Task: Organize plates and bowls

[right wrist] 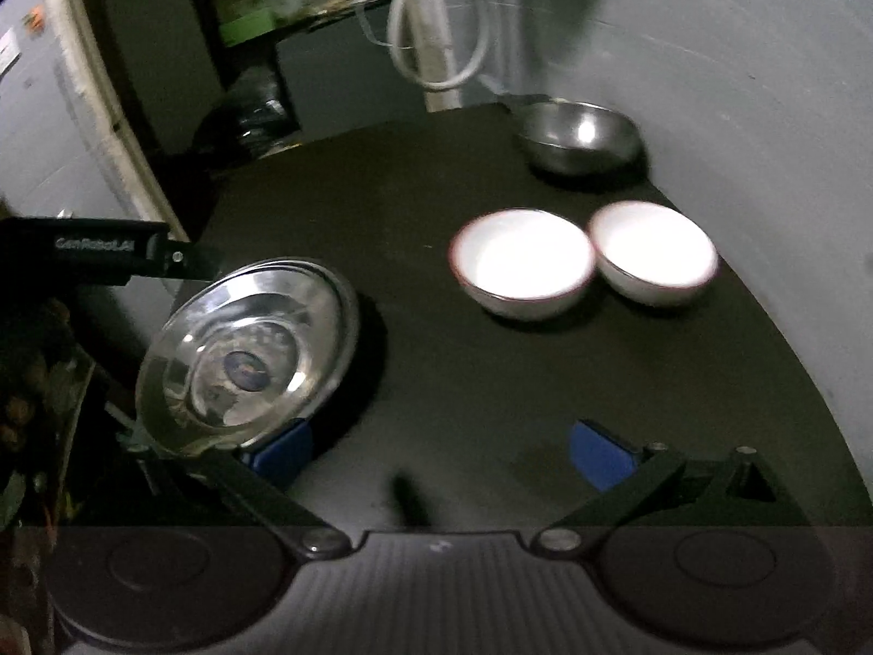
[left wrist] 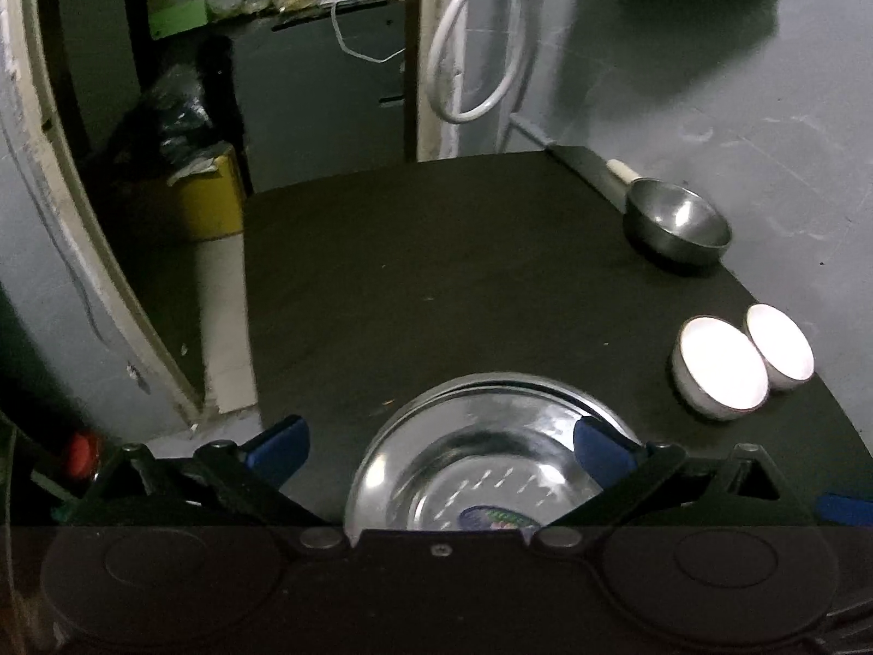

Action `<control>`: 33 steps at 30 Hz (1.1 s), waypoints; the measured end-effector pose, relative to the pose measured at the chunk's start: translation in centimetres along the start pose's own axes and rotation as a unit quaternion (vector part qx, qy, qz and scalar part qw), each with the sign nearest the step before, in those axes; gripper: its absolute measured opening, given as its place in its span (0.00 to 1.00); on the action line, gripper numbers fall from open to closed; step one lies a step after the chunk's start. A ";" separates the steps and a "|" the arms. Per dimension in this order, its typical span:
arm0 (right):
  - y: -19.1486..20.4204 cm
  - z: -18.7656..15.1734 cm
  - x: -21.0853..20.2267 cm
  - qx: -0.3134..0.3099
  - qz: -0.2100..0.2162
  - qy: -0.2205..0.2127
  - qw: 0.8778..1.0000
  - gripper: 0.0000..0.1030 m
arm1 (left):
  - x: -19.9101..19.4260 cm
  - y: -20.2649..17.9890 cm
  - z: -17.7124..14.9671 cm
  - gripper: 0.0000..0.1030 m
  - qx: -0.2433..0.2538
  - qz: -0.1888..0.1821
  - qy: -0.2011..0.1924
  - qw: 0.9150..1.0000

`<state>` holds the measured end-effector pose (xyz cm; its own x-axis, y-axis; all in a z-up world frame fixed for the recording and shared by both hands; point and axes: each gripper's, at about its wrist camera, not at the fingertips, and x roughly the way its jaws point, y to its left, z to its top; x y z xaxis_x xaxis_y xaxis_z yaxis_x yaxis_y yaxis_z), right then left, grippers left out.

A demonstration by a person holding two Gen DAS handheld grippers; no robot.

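Two steel plates, stacked one on the other, are seen lying on the dark tabletop just in front of the left gripper, at the near edge; a second rim is visible beneath the upper one, and a coloured sticker is seen at the centre of the top plate. The blue-padded fingers of the left gripper are spread wide, one on each side, and nothing is held between them; the right-hand pad is seen over the plate's rim, though whether it touches cannot be told. In the right wrist view the same stack is seen at the left, with the left gripper's black body above and behind it. The right gripper is likewise held wide apart and empty over bare tabletop, its left blue finger showing just below the plates' rim. Two white bowls are set side by side, touching or very nearly so, toward the right edge of the tabletop: the nearer bowl and the farther bowl, both with a thin dark rim line. A steel bowl is placed at the far right corner, well apart from the plates. A white cable is seen hanging in loops behind the tabletop, and a yellow box stands on the floor to the left.
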<state>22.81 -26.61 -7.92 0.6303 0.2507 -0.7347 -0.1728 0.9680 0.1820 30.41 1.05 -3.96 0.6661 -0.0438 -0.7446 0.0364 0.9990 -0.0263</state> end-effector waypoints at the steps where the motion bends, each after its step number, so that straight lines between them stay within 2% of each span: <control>1: -0.4 -0.1 -0.2 0.008 -0.001 -0.001 1.000 1.00 | 0.2 -0.4 0.1 0.99 0.006 -0.001 0.001 1.000; 5: -1.8 0.1 -0.4 0.022 -0.002 -0.014 1.000 1.00 | 0.9 -1.9 0.6 0.99 0.017 -0.008 0.002 1.000; 8: -2.9 1.1 -0.6 0.024 -0.026 -0.053 0.998 1.00 | 1.5 -2.9 1.3 0.99 0.028 -0.023 -0.003 0.999; 11: -4.1 3.1 -0.3 0.006 -0.038 -0.101 0.994 1.00 | 2.6 -4.0 3.1 0.99 0.040 -0.032 -0.027 0.998; 15: -5.8 7.1 2.0 0.010 -0.039 -0.127 0.991 1.00 | 5.6 -5.4 6.9 0.99 0.041 -0.049 -0.057 0.996; 18: -6.8 9.7 4.4 0.032 -0.048 -0.127 0.990 1.00 | 8.9 -6.7 10.5 0.99 0.042 -0.067 -0.063 0.995; 21: -7.8 11.7 6.9 0.076 -0.065 -0.114 0.988 0.99 | 12.6 -8.4 13.6 0.99 0.058 -0.080 -0.054 0.994; 25: -9.0 12.8 9.0 0.137 -0.075 -0.121 0.980 0.94 | 16.3 -11.1 16.5 0.99 0.086 -0.107 -0.045 0.989; 27: -9.6 13.0 10.1 0.170 -0.076 -0.121 0.975 0.87 | 17.6 -12.5 17.5 0.99 0.093 -0.118 -0.032 0.988; 29: -10.3 13.2 10.6 0.187 -0.074 -0.131 0.971 0.84 | 18.6 -13.6 18.1 0.96 0.096 -0.123 -0.031 0.987; 31: -10.4 13.7 11.2 0.181 -0.079 -0.141 0.970 0.82 | 19.3 -14.2 18.1 0.91 0.097 -0.127 -0.036 0.986; 33: -10.8 14.3 12.1 0.182 -0.080 -0.140 0.970 0.77 | 20.5 -14.6 18.0 0.84 0.097 -0.126 -0.023 0.987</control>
<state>43.12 -33.88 -9.42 0.8172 0.0413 -0.5749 0.1905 0.9220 0.3371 56.90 -14.65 -6.82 0.6512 -0.2961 -0.6988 0.3444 0.9358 -0.0755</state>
